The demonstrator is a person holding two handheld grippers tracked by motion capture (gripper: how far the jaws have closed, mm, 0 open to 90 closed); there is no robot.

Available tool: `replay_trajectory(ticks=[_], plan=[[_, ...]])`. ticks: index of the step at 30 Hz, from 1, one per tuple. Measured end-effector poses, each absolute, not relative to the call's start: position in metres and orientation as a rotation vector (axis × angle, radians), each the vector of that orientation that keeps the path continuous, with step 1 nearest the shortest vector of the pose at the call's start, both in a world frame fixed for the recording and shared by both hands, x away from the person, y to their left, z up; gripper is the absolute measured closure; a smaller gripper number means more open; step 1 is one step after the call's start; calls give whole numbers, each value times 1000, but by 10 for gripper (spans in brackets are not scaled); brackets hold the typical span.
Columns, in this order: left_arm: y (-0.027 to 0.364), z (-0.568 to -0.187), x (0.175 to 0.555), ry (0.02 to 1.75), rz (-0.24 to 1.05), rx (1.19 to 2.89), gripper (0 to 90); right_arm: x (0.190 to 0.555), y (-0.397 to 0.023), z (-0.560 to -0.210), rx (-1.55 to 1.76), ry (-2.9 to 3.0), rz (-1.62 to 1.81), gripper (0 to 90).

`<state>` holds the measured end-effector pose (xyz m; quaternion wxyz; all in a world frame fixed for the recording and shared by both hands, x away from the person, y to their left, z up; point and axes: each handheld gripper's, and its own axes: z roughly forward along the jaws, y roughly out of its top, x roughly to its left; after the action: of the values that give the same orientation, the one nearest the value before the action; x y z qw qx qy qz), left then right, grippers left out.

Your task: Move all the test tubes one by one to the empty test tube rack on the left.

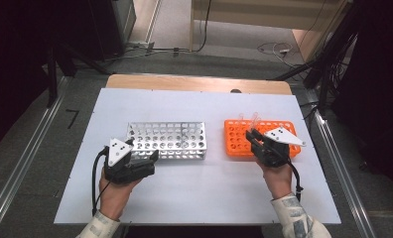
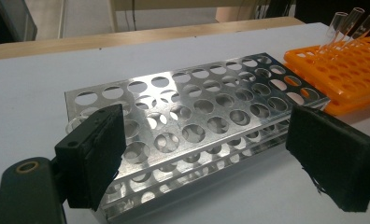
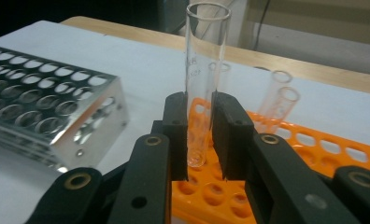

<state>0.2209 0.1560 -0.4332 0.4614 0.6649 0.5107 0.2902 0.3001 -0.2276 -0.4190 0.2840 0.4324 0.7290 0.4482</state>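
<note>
Where the white table (image 1: 194, 193) spreads across the high view, a metal test-tube rack (image 1: 167, 140) lies near its middle and serves as the landmark for the rest. It is a silvery rack with rows of round holes, and every hole that can be seen in it is empty. Just to the right of the metal rack, with a narrow strip of bare table between them, sits an orange test-tube rack (image 1: 236, 136). Clear glass test tubes (image 2: 346, 23) stand leaning in the far part of the orange rack, on the side away from the person; there seem to be three, though they overlap and the count is not sure.

At the near left corner of the metal rack the left gripper (image 1: 147, 157) rests low over the table in the person's left hand (image 1: 116, 191). Seen in the left gripper view (image 2: 206, 158), its jaws stand wide apart with nothing between them, the metal rack's near edge showing in the gap.

To the right of the metal rack, over the orange rack's near part, the right gripper (image 1: 254, 136) is held by the right hand (image 1: 278, 178). In the right gripper view (image 3: 199, 140) its jaws are closed on one upright test tube (image 3: 204, 70), whose rounded bottom hangs just above the orange rack's holes.
</note>
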Motion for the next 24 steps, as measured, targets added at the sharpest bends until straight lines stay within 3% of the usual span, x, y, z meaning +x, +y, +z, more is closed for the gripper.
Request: replay_trajectory(ticks=[24], plan=[[135,-432,213,1186,672,1685,123,261,-161,-435,953,2224,1255,738]])
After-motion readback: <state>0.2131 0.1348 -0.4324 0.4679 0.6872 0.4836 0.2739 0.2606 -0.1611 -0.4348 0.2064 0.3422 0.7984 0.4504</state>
